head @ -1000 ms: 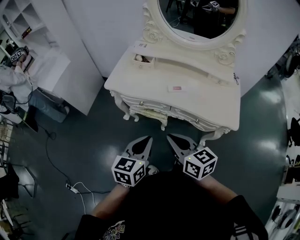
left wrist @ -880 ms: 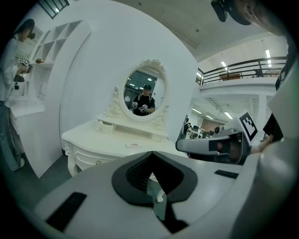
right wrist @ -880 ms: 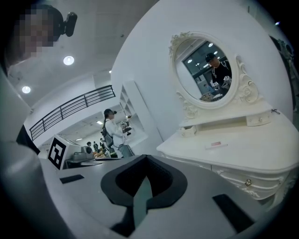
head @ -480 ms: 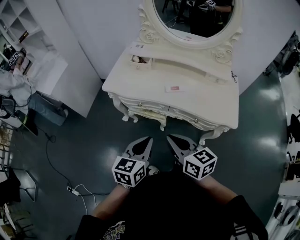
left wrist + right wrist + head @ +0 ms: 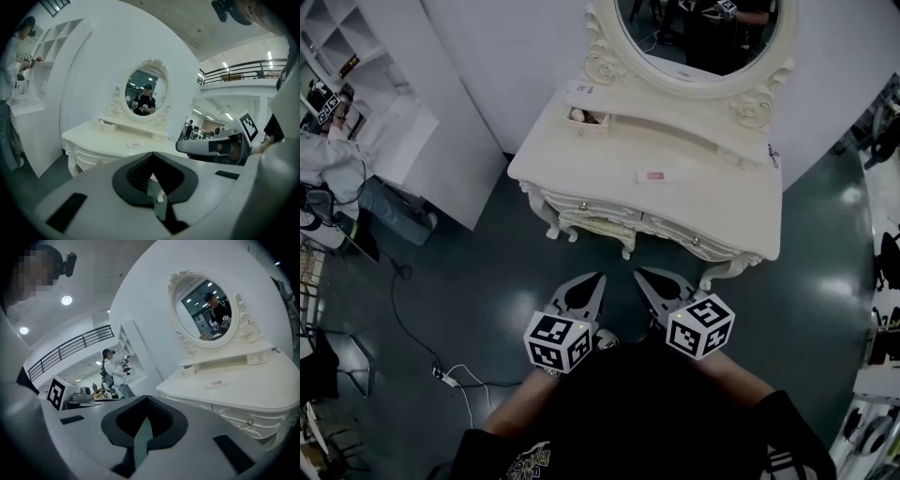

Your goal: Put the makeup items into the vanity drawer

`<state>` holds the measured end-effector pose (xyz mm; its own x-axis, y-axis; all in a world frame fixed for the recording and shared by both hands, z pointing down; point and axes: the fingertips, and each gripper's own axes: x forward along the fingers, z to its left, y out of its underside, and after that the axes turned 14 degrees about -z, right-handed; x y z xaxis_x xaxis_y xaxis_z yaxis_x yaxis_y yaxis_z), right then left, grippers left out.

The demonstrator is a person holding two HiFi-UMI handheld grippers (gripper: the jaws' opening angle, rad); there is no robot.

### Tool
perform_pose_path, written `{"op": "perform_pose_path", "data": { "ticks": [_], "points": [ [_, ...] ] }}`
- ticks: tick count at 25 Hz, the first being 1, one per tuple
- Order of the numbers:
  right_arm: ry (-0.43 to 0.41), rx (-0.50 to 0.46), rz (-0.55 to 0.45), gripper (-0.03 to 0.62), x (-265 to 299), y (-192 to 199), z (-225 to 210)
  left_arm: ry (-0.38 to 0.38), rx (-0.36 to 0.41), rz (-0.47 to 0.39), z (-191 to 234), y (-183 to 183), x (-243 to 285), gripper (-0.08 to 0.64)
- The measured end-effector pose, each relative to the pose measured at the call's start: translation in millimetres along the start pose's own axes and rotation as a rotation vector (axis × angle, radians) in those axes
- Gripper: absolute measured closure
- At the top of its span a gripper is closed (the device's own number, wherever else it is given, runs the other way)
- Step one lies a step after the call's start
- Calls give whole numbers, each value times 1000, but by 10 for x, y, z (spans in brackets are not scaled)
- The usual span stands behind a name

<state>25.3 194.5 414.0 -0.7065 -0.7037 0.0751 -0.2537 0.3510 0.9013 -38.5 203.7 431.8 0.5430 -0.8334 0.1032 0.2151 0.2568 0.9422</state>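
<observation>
head view: makeup item (image 5: 652, 175) lies crosswise ahead of right gripper (image 5: 639, 274), well apart; left gripper (image 5: 600, 277) farther; both closed, empty.

Head view: the mirror (image 5: 698, 37) is cut off by the frame edge at 12 o'clock. A second person (image 5: 323, 155) is cut off at 9 o'clock, and the operator's hands are hidden behind the marker cubes (image 5: 556, 340) of the left claw (image 5: 598, 277) and right claw (image 5: 639, 274). The flat pink-and-white item (image 5: 652, 175) on the tabletop (image 5: 712, 206) is too small to identify, as are the contents of the small upper drawer (image 5: 586, 119) at the tabletop's 11 o'clock. In the right claw's view the vanity (image 5: 243, 394) is cut off at 3 o'clock.
</observation>
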Motion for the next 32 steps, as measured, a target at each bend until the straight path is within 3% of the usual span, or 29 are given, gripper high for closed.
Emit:
{"op": "perform_pose_path", "data": {
  "ticks": [20, 32],
  "points": [
    [32, -27, 10, 563, 124, -137, -157, 29, -23, 0, 76, -61, 238, 561],
    [19, -24, 30, 563, 195, -218, -371, 2, -23, -6, 81, -67, 468, 562]
  ]
}}
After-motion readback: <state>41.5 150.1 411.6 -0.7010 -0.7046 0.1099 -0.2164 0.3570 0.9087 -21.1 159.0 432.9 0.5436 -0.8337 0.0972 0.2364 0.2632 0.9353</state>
